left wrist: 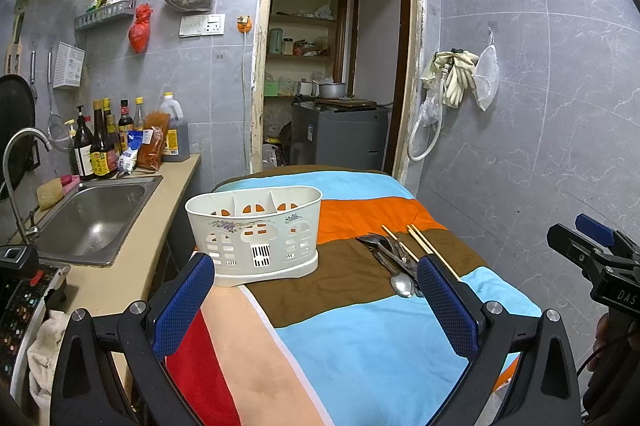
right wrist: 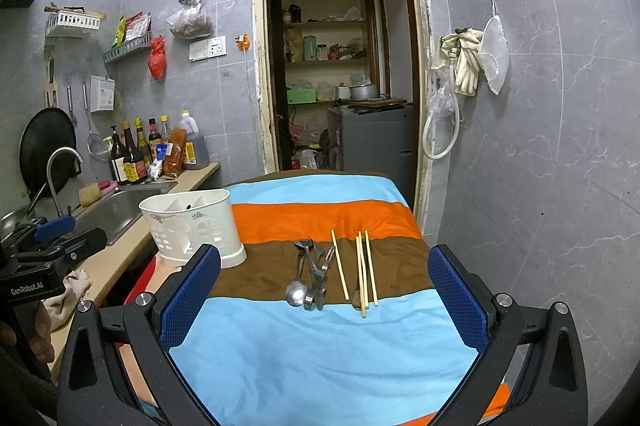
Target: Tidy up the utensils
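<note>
Two tools spread empty, left tool (left wrist: 316, 302), right tool (right wrist: 324, 300), utensils (right wrist: 312, 276) ahead between right fingers, caddy (right wrist: 192, 226) left.

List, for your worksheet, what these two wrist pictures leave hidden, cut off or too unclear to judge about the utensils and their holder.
- Metal utensils: overlapping in a pile in both views, so their exact number and kinds are unclear beyond a spoon.
- Chopsticks: near ends hidden behind the left gripper's finger in the left wrist view.
- Holder: in the right wrist view its near corner is covered by the right gripper's finger, and its rim hides the compartment floors.
</note>
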Demonstrator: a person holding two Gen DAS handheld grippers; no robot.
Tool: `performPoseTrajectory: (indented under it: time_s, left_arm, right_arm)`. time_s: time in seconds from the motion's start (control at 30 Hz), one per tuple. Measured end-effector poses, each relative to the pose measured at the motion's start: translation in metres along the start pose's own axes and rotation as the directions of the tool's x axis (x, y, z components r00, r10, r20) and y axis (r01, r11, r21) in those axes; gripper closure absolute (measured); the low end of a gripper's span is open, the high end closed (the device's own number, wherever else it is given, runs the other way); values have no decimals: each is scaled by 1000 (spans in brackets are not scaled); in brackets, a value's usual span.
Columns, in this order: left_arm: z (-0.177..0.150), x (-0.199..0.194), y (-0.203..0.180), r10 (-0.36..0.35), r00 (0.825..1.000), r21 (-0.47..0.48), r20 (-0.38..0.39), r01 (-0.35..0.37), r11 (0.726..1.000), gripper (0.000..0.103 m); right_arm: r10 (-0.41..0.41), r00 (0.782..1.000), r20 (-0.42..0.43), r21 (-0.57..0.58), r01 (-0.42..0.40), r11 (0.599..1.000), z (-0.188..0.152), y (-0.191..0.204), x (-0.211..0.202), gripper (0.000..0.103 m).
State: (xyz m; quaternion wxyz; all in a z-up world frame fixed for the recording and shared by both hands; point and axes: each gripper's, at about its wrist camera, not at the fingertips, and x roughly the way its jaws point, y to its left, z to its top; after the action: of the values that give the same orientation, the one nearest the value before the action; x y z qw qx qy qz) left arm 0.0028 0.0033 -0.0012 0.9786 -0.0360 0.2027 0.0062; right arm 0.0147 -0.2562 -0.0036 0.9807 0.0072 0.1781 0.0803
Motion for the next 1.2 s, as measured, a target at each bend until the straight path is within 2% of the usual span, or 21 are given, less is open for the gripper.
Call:
performPoseTrajectory:
  time_s: [0.33, 0.5, 0.7, 0.8, 0.9, 1.2]
  left_arm:
    - [0, 1, -4, 1, 1000, 0, -2, -1, 1000, 1]
    - [2, 3, -6, 36, 999, 0, 8, -36, 999, 1]
    - [10, 8, -8, 19, 999, -4, 37, -19, 1000, 1]
    - [15, 11, -12, 44, 998, 21, 53, -45, 999, 1]
    - [19, 18, -17, 64, 997, 39, 52, -66, 997, 1]
    - [25, 59, -41, 24, 1000, 31, 7, -24, 999, 1]
  right_arm:
    - [-5, 1000, -4, 0, 5, 1000, -2, -1, 0, 1]
    - [-17, 1000, 12, 6, 17, 1000, -2, -11, -2, 1]
    - [-29, 999, 21, 3, 29, 1000, 10, -15, 0, 1]
    - [-34, 999, 19, -7, 34, 999, 13, -19, -1, 1]
    - [-47, 999, 0, -13, 47, 999, 16, -23, -1, 1]
    - [-92, 995, -44, -16, 92, 996, 35, -63, 22, 1]
